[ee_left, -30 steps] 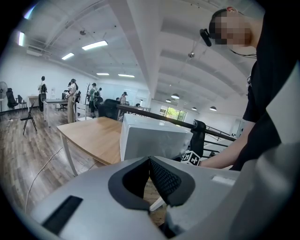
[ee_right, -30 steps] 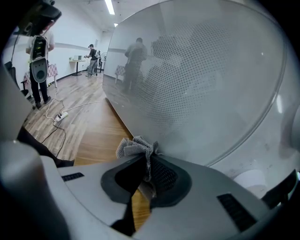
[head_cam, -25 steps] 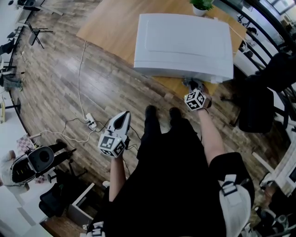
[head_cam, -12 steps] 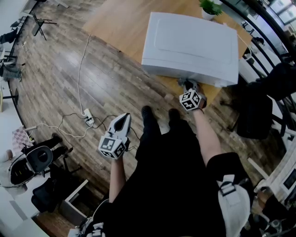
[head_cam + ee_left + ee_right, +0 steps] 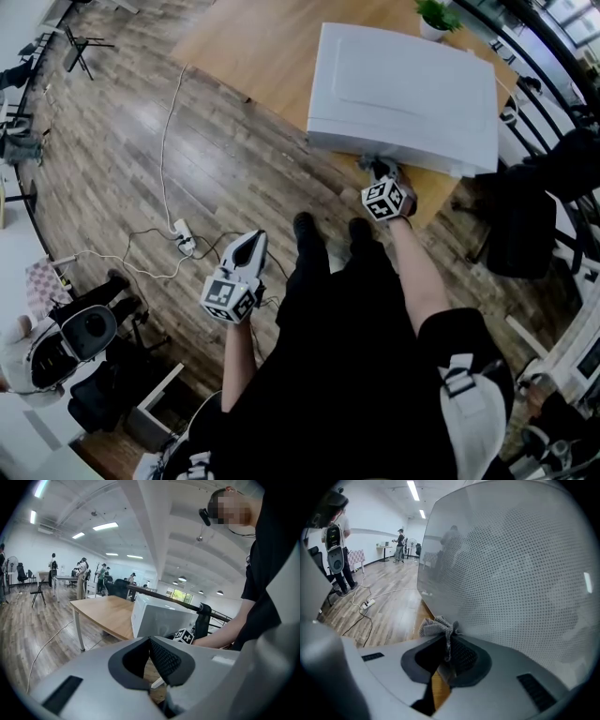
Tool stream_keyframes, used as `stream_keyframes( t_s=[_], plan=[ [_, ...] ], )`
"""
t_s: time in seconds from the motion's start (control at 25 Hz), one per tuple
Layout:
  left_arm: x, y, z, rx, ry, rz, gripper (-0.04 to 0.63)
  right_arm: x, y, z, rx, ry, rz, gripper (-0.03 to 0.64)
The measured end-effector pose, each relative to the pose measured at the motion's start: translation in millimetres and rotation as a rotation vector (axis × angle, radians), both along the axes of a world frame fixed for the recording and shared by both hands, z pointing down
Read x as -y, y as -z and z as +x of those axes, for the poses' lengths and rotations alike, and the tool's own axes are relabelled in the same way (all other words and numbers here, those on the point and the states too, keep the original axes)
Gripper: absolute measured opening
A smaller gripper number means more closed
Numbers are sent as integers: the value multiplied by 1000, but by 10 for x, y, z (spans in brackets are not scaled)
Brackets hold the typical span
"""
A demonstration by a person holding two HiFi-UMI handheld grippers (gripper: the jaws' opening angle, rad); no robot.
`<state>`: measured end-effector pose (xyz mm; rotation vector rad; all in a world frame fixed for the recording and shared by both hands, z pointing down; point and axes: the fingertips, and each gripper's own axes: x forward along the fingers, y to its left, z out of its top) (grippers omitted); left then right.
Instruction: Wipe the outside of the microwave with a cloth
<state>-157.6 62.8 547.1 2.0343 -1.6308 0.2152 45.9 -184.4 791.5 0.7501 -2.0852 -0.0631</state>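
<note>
Over the last second the right gripper (image 5: 380, 172) has been carried leftward along the near face of the white box-shaped microwave (image 5: 403, 94). It was previously right of the middle of that face and is now left of the middle. This is judged to be a wiping stroke across the door, with the left end of the face apparently not yet reached. Nothing can be said from these views about the top and side panels.

In the right gripper view, the small grey knitted cloth (image 5: 438, 627) is seen pinched between the closed jaws of the right gripper (image 5: 449, 656). A crumpled tuft is pressed against or held just beside the dotted door panel (image 5: 511, 573), and contact cannot be confirmed. The microwave is set at the near right corner of the light wooden table (image 5: 253, 47).

The right forearm is stretched forward from the body, with the gripper pointed at the near face just below the top edge. The left gripper (image 5: 247, 242) has been kept low at the person's left, over the plank floor and well apart from the table, on a bent arm. In its own view, the jaws of the left gripper (image 5: 151, 660) are seen brought together with nothing between them.
</note>
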Motion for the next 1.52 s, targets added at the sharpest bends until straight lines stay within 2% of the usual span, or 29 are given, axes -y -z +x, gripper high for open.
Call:
stream_keyframes(
  t_s=[1.0, 1.24, 1.52],
  plan=[
    [-456, -38, -1028, 4, 55, -19, 3, -226, -84, -1269, 30, 27, -15, 34],
    [-468, -84, -1223, 4, 44, -15, 3, -271, -111, -1493, 32, 30, -16, 34],
    [-358, -103, -1468, 0, -7, 5, 3, -310, -84, -1637, 46, -14, -13, 34]
  ],
)
